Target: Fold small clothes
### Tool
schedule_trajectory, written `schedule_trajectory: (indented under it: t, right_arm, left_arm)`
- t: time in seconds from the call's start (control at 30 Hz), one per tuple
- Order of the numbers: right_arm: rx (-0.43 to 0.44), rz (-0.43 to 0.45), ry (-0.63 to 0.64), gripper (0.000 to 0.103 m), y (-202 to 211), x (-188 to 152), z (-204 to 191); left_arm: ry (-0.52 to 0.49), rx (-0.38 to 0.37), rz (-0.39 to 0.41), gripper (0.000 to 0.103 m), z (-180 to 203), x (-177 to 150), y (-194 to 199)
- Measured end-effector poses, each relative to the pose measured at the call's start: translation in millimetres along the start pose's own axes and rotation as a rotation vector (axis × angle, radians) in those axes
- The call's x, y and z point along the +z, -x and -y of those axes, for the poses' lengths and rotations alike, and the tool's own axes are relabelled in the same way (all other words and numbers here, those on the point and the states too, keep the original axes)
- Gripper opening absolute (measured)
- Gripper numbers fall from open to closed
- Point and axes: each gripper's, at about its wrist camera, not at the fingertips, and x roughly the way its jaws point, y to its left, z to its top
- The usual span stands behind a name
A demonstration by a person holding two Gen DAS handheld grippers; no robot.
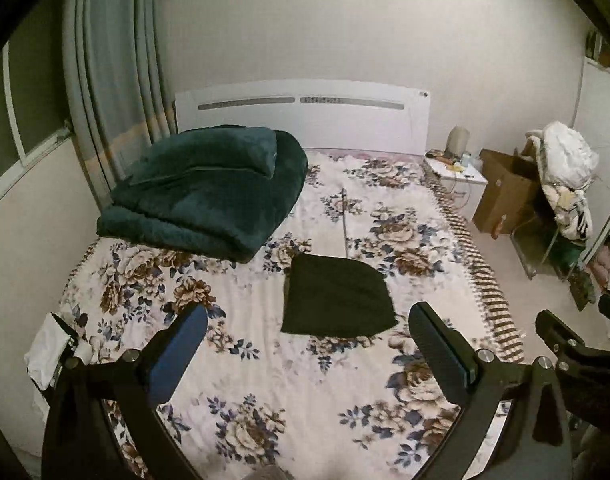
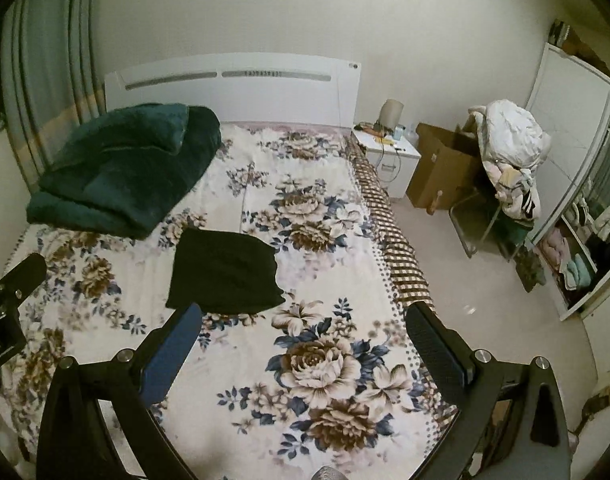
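Note:
A small black garment (image 1: 337,298) lies folded flat in the middle of the floral bed sheet (image 1: 265,380); it also shows in the right wrist view (image 2: 225,274). My left gripper (image 1: 309,316) is open and empty, held above the bed just short of the garment's near edge. My right gripper (image 2: 305,314) is open and empty, above the bed to the right of the garment. The right gripper's fingers (image 1: 561,332) show at the right edge of the left wrist view. The left gripper's finger (image 2: 21,276) shows at the left edge of the right wrist view.
A folded dark green blanket (image 1: 209,188) lies at the bed's far left by the white headboard (image 1: 305,120). White cloth (image 1: 49,348) hangs at the bed's left edge. A nightstand (image 2: 389,152), a cardboard box (image 2: 441,168) and a chair piled with clothes (image 2: 509,160) stand to the right.

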Motion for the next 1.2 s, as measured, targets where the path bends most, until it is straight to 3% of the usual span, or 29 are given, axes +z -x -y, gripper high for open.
schedule_trajectory:
  t: [0.23, 0.5, 1.2]
  right_arm:
    - [0.010, 0.052, -0.008, 0.103, 73.8, -10.9, 16.7]
    - [0.016, 0.101, -0.018, 0.103, 125.3, -15.3, 32.1]
    - [0.062, 0.127, 0.011, 0.103, 149.6, 3.5, 46.1]
  left_arm:
    - [0.011, -0.015, 0.013, 0.103, 7.9, -4.5, 45.0]
    - [0.013, -0.020, 0.035, 0.103, 15.7, -11.9, 82.3]
    - [0.029, 0.004, 0.066, 0.103, 17.5, -9.4, 104.1]
